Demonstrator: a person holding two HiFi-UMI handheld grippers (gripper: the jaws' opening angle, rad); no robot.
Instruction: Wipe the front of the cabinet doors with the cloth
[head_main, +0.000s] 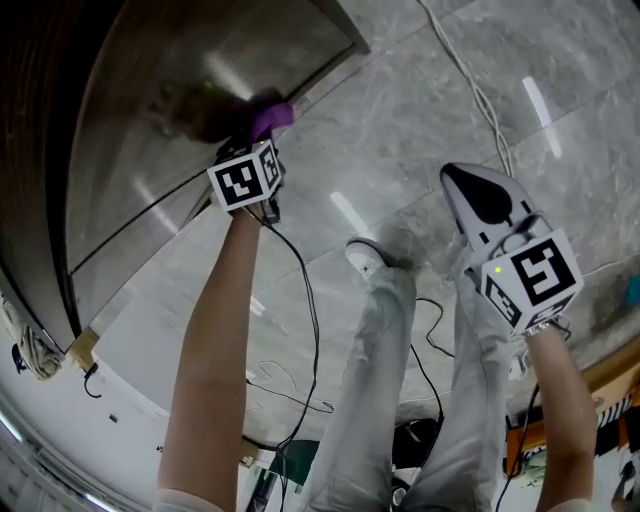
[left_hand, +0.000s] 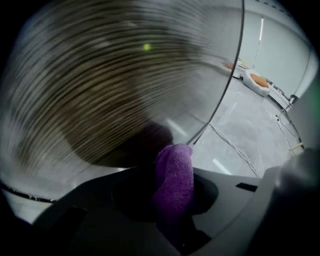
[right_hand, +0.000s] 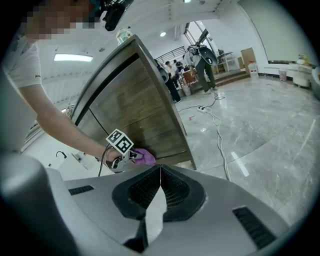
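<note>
While the right gripper (right_hand: 160, 172) hangs closed and empty, the left gripper (head_main: 258, 135) clamps the cloth (head_main: 271, 113) against the cabinet door (head_main: 150, 130).

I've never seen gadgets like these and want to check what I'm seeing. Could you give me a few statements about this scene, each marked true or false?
1. The left claw holds a purple cloth. True.
2. The right claw grips a cloth too. False: its jaws are shut together on nothing, and it is held away from the cabinet.
3. The cloth is against the lower part of the wooden cabinet door. True.
4. No cables lie on the floor. False: a white cable runs across it.
</note>
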